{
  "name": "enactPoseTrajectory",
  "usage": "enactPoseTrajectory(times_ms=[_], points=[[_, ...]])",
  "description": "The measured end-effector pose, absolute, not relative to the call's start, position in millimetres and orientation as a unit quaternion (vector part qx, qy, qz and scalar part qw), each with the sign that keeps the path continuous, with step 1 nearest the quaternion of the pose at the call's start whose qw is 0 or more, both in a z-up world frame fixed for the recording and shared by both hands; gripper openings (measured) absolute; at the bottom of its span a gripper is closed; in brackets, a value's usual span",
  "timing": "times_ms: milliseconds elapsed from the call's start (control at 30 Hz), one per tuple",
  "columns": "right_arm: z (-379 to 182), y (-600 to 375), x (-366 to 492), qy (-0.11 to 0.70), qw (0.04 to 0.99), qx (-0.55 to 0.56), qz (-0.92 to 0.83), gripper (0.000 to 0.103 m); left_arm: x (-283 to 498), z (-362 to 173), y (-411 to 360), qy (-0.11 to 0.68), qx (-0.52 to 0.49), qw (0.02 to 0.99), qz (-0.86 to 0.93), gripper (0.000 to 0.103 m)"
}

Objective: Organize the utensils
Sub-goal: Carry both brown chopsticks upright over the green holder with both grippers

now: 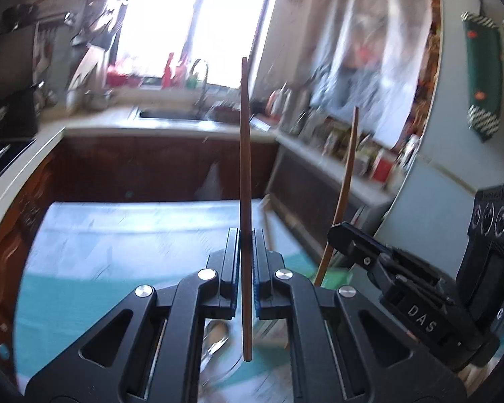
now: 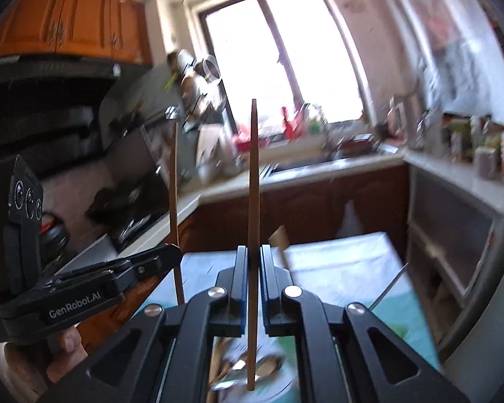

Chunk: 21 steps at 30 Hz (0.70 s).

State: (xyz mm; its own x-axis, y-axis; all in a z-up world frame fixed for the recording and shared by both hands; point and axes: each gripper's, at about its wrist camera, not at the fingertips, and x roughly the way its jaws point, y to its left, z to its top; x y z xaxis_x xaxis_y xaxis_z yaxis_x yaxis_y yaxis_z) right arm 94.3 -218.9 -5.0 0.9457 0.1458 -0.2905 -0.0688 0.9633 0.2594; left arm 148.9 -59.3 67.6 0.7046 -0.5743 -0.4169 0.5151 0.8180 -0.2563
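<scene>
Holding one chopstick in each gripper, we stand them straight up over the table (image 1: 124, 235). Our left gripper (image 1: 247, 245) pinches the left chopstick (image 1: 245, 154); our right gripper (image 2: 253, 262) pinches the right chopstick (image 2: 254, 181). The right gripper sits at three o'clock from the left one. The sticks are thin — they could slip down or tip, or bump each other.

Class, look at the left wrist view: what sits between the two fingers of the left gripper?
One brown chopstick stands upright, clamped between the left gripper fingers. The left wrist view shows this plainly.
</scene>
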Motion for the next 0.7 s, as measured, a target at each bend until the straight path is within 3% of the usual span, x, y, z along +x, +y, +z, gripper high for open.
enactPoseTrajectory(times_ms=[267, 700], points=[[-10, -253, 106, 0.108, 0.99, 0.09, 0.003, 0.006, 174, 77, -128, 0.181, -0.091, 0.925, -0.322, 0.004], [-67, -251, 114, 0.132, 0.99, 0.048, 0.004, 0.006, 193, -14, -165, 0.21, -0.084, 0.921, -0.316, 0.004]])
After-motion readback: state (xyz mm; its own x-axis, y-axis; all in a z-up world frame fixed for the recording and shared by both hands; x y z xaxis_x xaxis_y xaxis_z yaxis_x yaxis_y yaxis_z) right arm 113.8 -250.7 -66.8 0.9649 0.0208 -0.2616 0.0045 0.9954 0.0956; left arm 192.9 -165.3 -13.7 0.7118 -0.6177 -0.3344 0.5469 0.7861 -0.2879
